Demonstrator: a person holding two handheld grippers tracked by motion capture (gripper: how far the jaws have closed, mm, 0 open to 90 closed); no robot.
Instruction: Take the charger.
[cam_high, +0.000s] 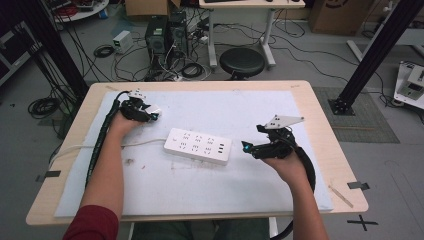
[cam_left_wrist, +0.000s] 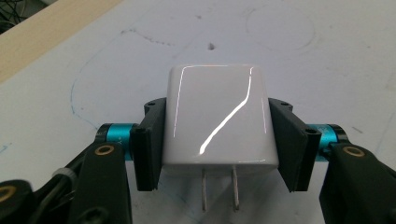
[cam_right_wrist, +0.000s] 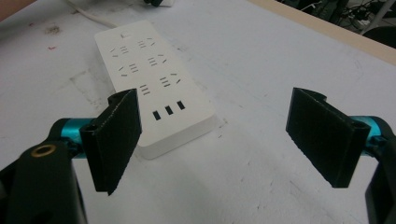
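Left tongs (cam_left_wrist: 219, 135) clamp glossy white plug adapter (cam_left_wrist: 218, 116) by its sides, prongs toward camera, above white mat-covered surface (cam_high: 150, 185). Right tongs (cam_right_wrist: 224, 140) gape empty beside white plastic power strip (cam_high: 198, 145). Risks: slick casing twisting in pads, prongs missing slots; unheld strip sliding when pushed.

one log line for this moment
left gripper: shut on white charger, prongs toward camera | right gripper: open, empty, beside power strip | strip: flat on mat

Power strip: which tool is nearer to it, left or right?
Right. The right tool sits open just off the power strip's USB end, nearly touching. The left tool, shut on the white charger, is farther, beyond the strip's cord end.
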